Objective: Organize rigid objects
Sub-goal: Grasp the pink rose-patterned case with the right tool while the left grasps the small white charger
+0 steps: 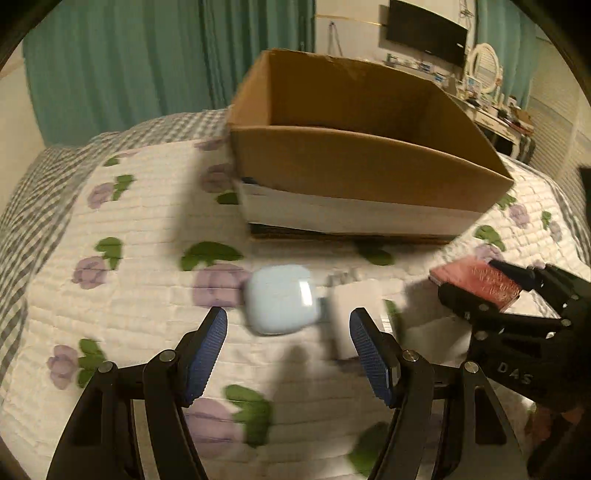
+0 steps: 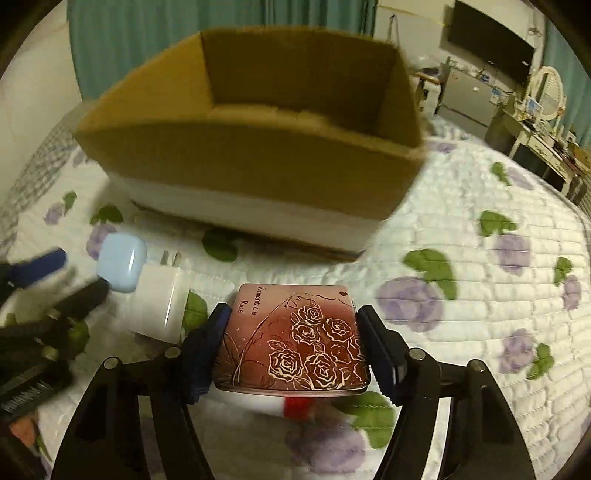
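Note:
An open cardboard box point(image 1: 354, 166) stands on a flowered quilt; it also shows in the right wrist view point(image 2: 258, 158). My right gripper point(image 2: 295, 343) is shut on a red rose-printed compact case point(image 2: 295, 339), held above the quilt; the case also shows in the left wrist view point(image 1: 476, 280). My left gripper point(image 1: 288, 332) is open, just short of a light blue earbud case point(image 1: 282, 302) and a white charger plug point(image 1: 354, 314). Both lie on the quilt and show in the right wrist view: the earbud case point(image 2: 122, 262) and the charger point(image 2: 162, 302).
A small white and red object point(image 2: 284, 406) lies under the compact case, blurred. The quilt point(image 2: 480, 295) spreads to the right. Teal curtains point(image 1: 129, 55), a wall television point(image 1: 424, 33) and a cluttered dresser point(image 2: 543, 136) stand behind the bed.

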The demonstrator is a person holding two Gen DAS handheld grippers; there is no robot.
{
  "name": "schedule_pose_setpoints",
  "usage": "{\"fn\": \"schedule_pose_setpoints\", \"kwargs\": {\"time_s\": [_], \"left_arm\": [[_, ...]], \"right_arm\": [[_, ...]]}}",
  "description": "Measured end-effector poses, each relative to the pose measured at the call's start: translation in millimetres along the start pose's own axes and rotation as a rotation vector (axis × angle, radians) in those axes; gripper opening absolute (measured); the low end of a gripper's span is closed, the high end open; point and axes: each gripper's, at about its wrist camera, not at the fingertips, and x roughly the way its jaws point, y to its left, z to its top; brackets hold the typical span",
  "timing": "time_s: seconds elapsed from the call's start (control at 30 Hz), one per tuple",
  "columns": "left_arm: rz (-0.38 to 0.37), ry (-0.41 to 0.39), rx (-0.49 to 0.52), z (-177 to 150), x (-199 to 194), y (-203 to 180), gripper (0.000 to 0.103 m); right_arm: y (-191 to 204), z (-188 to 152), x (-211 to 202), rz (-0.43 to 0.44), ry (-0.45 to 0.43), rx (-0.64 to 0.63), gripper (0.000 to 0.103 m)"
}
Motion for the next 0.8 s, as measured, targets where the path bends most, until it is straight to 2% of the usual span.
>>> {"fn": "schedule_pose_setpoints", "kwargs": {"time_s": [0.1,0.23,0.5,0.57,0.63,0.73,0.8], "left_arm": [[-0.037,0.021,0.007,1.4,4.9,-15.8,0.072],[-0.068,0.030,0.023,3.7,13.7,-30.5,0.072],[-0.090,0.081,0.015,4.3,36.5,-40.2,0.068],[-0.097,0.115,-0.016,7.0,47.6,-37.2,0.060],[-0.104,0.142,-0.048,8.4,58.5,-32.0,0.058],[-0.101,0.132,-0.050,9.9,56.2,-30.4,0.041],[-0.103,0.126,-0.040,9.2,52.1,-30.9,0.041]], "right_arm": [[-8.7,-1.6,-12.7,-0.017,-0.027,0.009,0.069],[-23.1,-0.6,-24.5,0.006,-0.047,0.065,0.069],[-33.6,7.2,-31.8,0.035,-0.056,0.076,0.069],[-32.7,5.9,-34.2,0.036,-0.062,0.080,0.069],[-32.6,6.0,-35.0,0.037,-0.066,0.086,0.069],[-32.2,4.2,-34.1,0.035,-0.063,0.088,0.069],[-31.8,3.3,-33.7,0.035,-0.063,0.088,0.069]]}}
